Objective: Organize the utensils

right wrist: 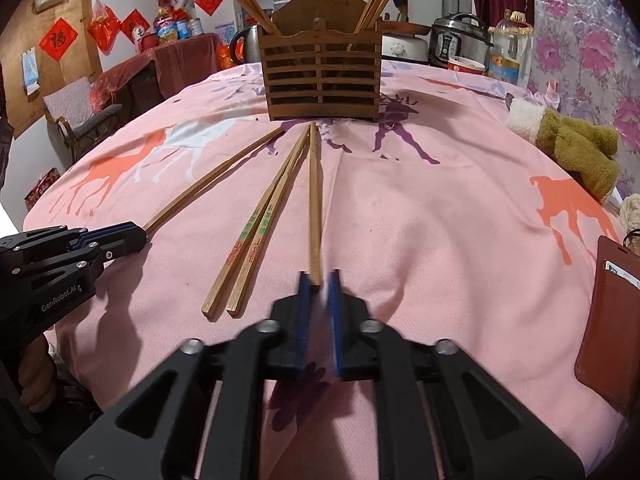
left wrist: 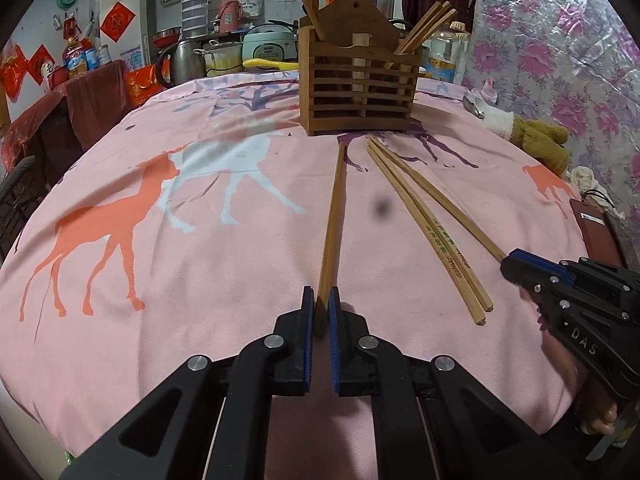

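Note:
A slatted wooden utensil holder [left wrist: 358, 80] [right wrist: 320, 76] stands at the far side of the table with chopsticks in both compartments. Four wooden chopsticks lie on the pink cloth before it. My left gripper [left wrist: 320, 300] is shut on the near end of the leftmost chopstick [left wrist: 334, 216] [right wrist: 212, 178]; it shows at the left of the right wrist view [right wrist: 120, 238]. My right gripper [right wrist: 319, 284] has its jaws narrowly apart around the near end of the rightmost chopstick [right wrist: 315, 200] [left wrist: 436, 196]. A pair with green and red print [left wrist: 428, 224] [right wrist: 260, 224] lies between them.
An olive plush toy [right wrist: 576, 152] and a brown leather case [right wrist: 608, 320] lie at the table's right edge. Pots, a kettle [left wrist: 182, 60], a rice cooker [right wrist: 460, 40] and oil bottles stand behind the table. A chair [right wrist: 80, 120] stands at the left.

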{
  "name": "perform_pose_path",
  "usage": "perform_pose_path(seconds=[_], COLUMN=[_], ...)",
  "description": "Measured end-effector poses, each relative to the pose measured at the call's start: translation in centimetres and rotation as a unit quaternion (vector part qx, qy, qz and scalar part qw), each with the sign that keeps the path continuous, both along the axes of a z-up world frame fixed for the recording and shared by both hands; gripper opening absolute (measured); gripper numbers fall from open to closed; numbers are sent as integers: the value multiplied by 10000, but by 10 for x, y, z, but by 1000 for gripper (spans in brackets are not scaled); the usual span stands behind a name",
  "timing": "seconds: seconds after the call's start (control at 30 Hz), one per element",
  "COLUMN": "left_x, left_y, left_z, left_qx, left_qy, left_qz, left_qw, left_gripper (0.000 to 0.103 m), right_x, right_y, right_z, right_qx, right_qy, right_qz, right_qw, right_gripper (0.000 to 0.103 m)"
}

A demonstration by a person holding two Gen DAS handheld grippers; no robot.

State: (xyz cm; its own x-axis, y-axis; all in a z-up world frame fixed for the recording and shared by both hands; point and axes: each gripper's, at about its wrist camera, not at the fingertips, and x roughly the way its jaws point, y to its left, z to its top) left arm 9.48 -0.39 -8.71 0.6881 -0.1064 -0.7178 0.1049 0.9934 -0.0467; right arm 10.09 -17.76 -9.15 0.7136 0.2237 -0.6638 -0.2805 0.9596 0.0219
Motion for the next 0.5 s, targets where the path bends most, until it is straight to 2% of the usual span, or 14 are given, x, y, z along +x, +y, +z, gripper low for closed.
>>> perform_pose_path(seconds=[0.5], left_x=[-8], left_y=[5], left_z=[29], left_qx=[-20], left_qy=[-252], left_qz=[147], left_qw=[9996], left_gripper=[6], right_x=[-5], right_y=[-23], right_z=[33], right_qx=[424], right_qy=[-416], right_qz=[-321], right_qw=[9977], right_gripper=[6])
